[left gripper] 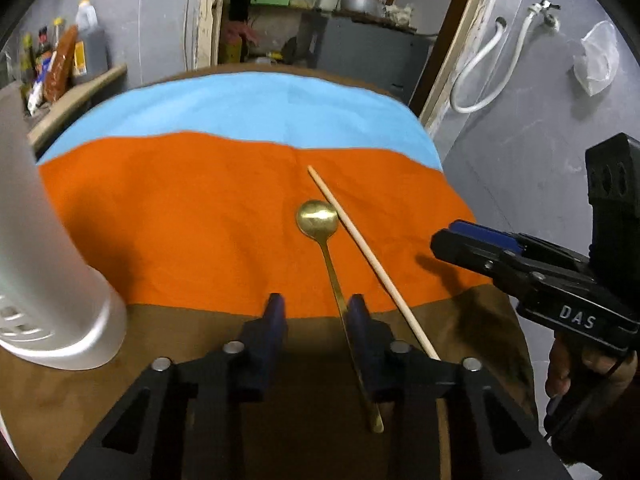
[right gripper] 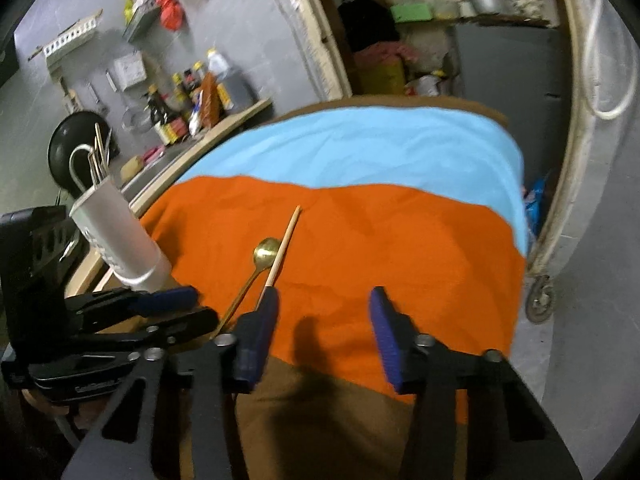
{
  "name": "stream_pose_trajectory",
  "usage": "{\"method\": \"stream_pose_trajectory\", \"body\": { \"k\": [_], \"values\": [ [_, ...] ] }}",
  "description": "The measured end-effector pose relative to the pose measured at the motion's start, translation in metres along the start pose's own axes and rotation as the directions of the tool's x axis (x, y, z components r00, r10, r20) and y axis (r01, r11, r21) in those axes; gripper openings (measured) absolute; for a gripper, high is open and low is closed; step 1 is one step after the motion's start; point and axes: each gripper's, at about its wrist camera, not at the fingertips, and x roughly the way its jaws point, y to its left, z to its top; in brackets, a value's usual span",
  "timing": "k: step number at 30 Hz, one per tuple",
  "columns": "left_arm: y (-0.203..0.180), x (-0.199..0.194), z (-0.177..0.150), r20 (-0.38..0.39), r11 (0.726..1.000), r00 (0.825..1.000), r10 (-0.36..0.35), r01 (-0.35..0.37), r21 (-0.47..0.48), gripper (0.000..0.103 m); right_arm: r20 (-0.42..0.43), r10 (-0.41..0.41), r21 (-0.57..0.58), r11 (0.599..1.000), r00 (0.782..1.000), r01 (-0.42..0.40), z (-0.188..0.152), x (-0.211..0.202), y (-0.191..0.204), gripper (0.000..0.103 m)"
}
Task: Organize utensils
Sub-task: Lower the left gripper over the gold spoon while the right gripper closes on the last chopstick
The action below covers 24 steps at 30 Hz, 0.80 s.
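In the left wrist view, the left gripper [left gripper: 316,308] hangs low over the near edge of the orange cloth [left gripper: 180,220], its blue pads apart with nothing pressed between them. The gold spoon [left gripper: 318,218] lies on the cloth with its handle running back past the inner face of the right-hand pad; contact cannot be judged. The wooden chopstick [left gripper: 368,260] lies just right of the spoon, touching its bowl. The white utensil holder [left gripper: 52,280] stands at the left. The right gripper [left gripper: 472,244] enters from the right, held by a hand [left gripper: 580,368].

In the right wrist view, the right gripper [right gripper: 324,320] is parted over bare cloth, holding nothing. Spoon [right gripper: 266,250] and chopstick [right gripper: 284,246] lie left of its left pad, the holder [right gripper: 116,236] beyond
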Motion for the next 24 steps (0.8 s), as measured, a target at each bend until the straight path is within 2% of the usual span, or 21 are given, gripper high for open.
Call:
{"method": "stream_pose_trajectory", "body": {
  "k": [4, 6, 12, 20, 24],
  "values": [
    [0.0, 0.005, 0.003, -0.01, 1.0, 1.0, -0.021, 0.021, -0.011, 0.025, -0.023, 0.036, 0.006, 0.999, 0.999, -0.036, 0.005, 0.014, -0.002, 0.033],
    [-0.001, 0.008, 0.004, -0.016, 0.999, 0.999, -0.031, 0.031, -0.015, 0.022, -0.033, 0.058, 0.008, 0.998, 0.998, -0.057, 0.01, 0.022, -0.001, 0.029],
    [0.0, 0.01, 0.005, -0.023, 0.999, 0.999, -0.038, 0.037, -0.026, 0.019, -0.068, 0.1, -0.023, 0.995, 0.993, -0.101, 0.023, 0.039, 0.007, 0.028],
    [0.004, 0.006, 0.005, -0.026, 0.999, 0.999, -0.04, 0.039, -0.038, 0.017, -0.147, 0.117, -0.078, 0.988, 0.982, -0.13, 0.035, 0.06, 0.019, 0.028],
    [0.004, 0.007, 0.006, -0.028, 0.999, 0.999, -0.033, 0.032, -0.032, 0.017, -0.192, 0.096, -0.119, 0.986, 0.977, -0.12, 0.037, 0.067, 0.029, 0.028]
  ]
}}
